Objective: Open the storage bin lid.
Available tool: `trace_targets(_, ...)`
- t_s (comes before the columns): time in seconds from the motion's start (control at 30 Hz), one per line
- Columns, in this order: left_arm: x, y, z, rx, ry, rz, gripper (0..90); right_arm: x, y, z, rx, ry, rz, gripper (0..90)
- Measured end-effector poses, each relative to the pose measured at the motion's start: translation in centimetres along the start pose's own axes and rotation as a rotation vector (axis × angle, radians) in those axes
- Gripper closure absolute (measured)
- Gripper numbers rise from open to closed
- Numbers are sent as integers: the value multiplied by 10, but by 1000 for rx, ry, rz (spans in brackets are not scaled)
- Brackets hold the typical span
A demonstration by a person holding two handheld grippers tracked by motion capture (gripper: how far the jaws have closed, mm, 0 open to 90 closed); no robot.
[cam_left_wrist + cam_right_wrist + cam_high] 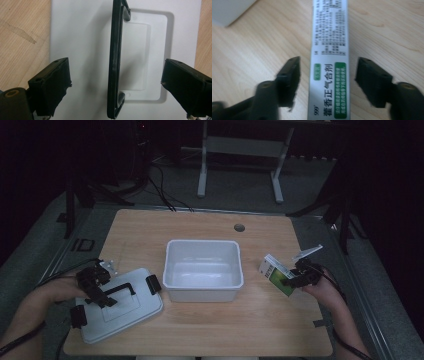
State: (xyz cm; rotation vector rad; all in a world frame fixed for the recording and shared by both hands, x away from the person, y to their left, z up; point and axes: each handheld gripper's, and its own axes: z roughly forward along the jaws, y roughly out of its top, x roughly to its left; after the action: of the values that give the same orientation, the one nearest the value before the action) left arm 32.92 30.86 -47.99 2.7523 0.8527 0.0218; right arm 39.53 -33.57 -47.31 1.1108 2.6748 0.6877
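Dim room and dark floor surrounded a pale wooden counter [210,320] where I worked with a claw in each hand. At the centre of the counter stood an open white tub [203,270], with nothing visible inside it.

At the near left lay the tub's flat grey lid [117,307], with a black handle [119,290] across its recessed middle. My left claw [102,296] hovered directly over that handle, jaws spread wide. From the left gripper view, the handle [114,60] ran straight up the picture between the two jaws, one jaw well off to each side, neither touching it. Its long axis ran along the gap rather than across it, so I judged that closing would pinch the bar across its narrow width.

At the right of the counter, just beside the tub but apart from it, lay a white and green medicine box [276,274]. My right claw [295,279] sat over its nearer end, jaws spread. In the right gripper view, the box [329,60] ran lengthwise away from me between the jaws, with bare wood showing on both sides, so the claw straddled it without contact.

Each thing lay under its own hand; the tub was a short move inward from the box.
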Motion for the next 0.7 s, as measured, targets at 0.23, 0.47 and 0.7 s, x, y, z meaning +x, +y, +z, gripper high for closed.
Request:
trace_targets(0.23, 0, -1, 2, 15, 0, -2, 87, 1, 14, 4, 95, 14, -26, 507)
trace_targets(0.47, 0, 1, 0, 10, -2, 2, 87, 1, 27, 6, 194, 21, -58, 551)
trace_targets(0.7, -1, 2, 3, 19, -6, 6, 87, -2, 33, 10, 277, 33, -27, 559)
